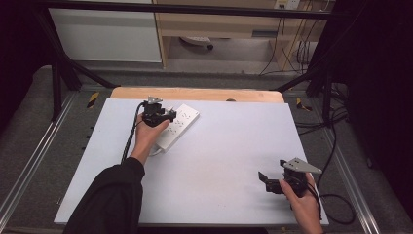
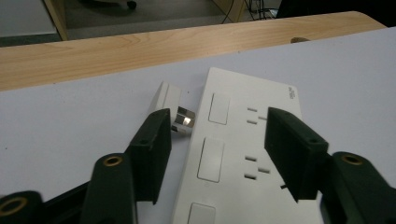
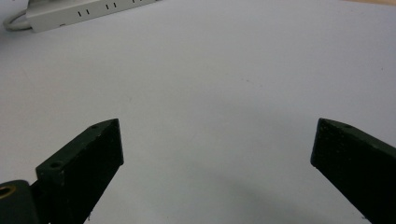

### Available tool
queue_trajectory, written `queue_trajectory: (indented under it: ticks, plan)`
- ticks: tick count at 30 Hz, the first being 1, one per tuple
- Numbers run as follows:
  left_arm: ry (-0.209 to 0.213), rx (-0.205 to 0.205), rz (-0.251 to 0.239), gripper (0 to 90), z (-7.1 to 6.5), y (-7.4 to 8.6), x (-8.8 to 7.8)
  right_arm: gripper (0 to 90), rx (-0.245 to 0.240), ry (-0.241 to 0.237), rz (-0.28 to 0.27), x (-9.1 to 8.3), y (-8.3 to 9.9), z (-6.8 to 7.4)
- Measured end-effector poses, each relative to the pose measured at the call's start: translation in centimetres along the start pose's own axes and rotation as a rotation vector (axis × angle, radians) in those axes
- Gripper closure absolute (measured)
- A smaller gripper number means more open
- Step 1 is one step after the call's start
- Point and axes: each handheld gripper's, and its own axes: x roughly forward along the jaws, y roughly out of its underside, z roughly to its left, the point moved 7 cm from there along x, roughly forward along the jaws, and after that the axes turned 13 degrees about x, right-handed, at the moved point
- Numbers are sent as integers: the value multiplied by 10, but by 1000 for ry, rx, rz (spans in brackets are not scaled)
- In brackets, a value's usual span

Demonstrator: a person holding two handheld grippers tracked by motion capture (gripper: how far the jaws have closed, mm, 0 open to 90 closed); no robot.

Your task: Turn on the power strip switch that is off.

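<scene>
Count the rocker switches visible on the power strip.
3, in the left gripper view, in a row down the power strip: far, middle, and near, cut off at the bottom edge. More may lie hidden.

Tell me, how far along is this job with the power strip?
Looks done: a small white plug with a metal tip lies on the table beside the power strip, free of its sockets. In hand: the left hand-held gripper hovers open over the strip, gripping nothing. Left: unclear; the right hand-held gripper waits open at the near edge.
</scene>
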Motion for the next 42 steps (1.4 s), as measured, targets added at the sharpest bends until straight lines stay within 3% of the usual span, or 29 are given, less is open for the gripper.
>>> queue_trajectory:
  ticks: [3,5,6,10,26,32,42]
  plan:
    - [6,-17,-8,257,0,-1,0,29,-2,0,1,0,0,0]
    - [12,-24,-14,222,0,-1,0,29,-3,0,1,0,0,0]
    - [17,-27,-18,156,0,-2,0,29,-2,0,0,0,0,0]
    - [29,-40,-25,98,0,-3,-1,28,1,-1,-2,0,0,0]
    - [35,-15,-59,94,0,-10,-11,26,-2,-3,-5,1,-1,0]
    - [49,-42,-64,98,0,-14,-18,26,2,-4,-6,1,-1,0]
    - [20,-37,-65,96,9,-18,-34,26,0,-5,-4,1,-2,1]
